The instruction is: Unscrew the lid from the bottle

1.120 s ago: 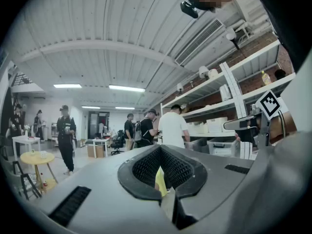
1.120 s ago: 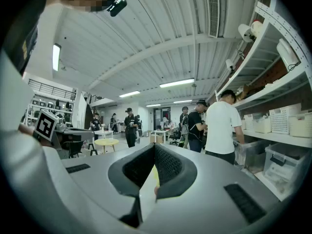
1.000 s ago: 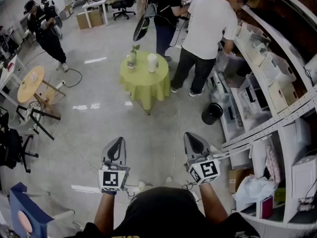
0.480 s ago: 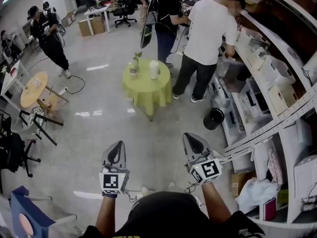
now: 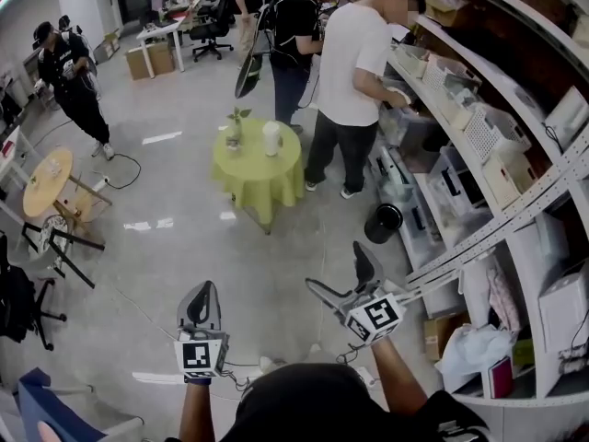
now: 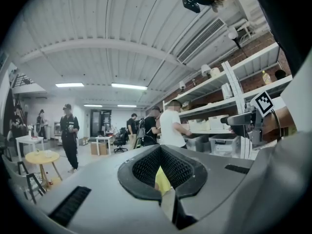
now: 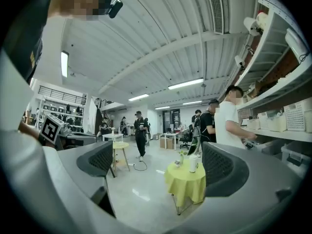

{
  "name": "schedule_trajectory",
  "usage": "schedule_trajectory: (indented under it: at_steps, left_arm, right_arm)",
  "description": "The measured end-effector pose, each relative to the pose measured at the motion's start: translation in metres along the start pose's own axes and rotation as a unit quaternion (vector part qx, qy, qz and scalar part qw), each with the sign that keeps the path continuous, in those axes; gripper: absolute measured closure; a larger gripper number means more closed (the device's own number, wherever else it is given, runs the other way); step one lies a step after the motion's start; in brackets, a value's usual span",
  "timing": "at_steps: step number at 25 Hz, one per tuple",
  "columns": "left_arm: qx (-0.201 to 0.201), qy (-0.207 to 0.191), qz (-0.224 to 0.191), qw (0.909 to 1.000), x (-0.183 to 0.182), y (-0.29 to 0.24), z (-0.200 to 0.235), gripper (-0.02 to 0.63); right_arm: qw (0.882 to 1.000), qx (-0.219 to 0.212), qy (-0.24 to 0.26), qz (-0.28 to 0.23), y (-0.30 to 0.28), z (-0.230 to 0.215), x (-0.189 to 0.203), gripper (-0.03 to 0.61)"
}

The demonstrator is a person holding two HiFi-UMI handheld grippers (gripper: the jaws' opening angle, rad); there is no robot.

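Tongs: your left gripper (image 5: 203,295) closed, empty; right gripper (image 5: 340,274) opening, nothing between | Bottle (image 5: 271,140) near table (image 5: 258,180) far edge: likely light, slippery; hold body, pinch lid (image 5: 271,126).

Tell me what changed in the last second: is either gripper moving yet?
The right gripper, shut before, is opening its jaws with nothing between them. The left gripper stays shut and empty. Both still hang well short of the white bottle on the green table.
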State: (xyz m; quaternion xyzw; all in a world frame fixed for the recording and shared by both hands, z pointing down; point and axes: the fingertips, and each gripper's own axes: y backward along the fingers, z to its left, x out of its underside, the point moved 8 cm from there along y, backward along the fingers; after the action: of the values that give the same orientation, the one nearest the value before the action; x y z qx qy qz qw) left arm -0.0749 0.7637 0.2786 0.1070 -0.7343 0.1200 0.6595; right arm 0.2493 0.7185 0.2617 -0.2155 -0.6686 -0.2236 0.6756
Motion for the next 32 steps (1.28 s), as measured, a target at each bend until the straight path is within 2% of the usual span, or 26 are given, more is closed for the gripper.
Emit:
schedule_trajectory:
  at_steps: [5, 9, 17, 23, 32]
  left_arm:
    - [0.002, 0.015, 0.011, 0.9998, 0.018, 0.023, 0.027, 0.597]
    - [0.009, 0.020, 0.021, 0.9995, 0.034, 0.028, 0.042, 0.597]
    - [0.020, 0.029, 0.032, 0.9988, 0.047, -0.008, 0.059, 0.597]
    - [0.022, 0.028, 0.030, 0.9989, 0.052, -0.092, 0.069, 0.595]
    - [0.005, 0.013, 0.057, 0.9983, 0.025, -0.250, 0.083, 0.595]
  right_arm:
    - [1.000, 0.008, -0.003, 0.006, -0.014, 0.028, 0.006, 0.011]
    - [1.000, -0.002, -0.012, 0.013, -0.019, 0.051, 0.012, 0.011]
    - [0.999, 0.003, -0.019, 0.025, -0.051, 0.037, 0.021, 0.012]
    - [0.999, -0.015, -0.001, 0.045, -0.116, -0.013, 0.043, 0.012]
    - [0.998, -0.043, -0.031, 0.032, -0.231, -0.137, 0.044, 0.014]
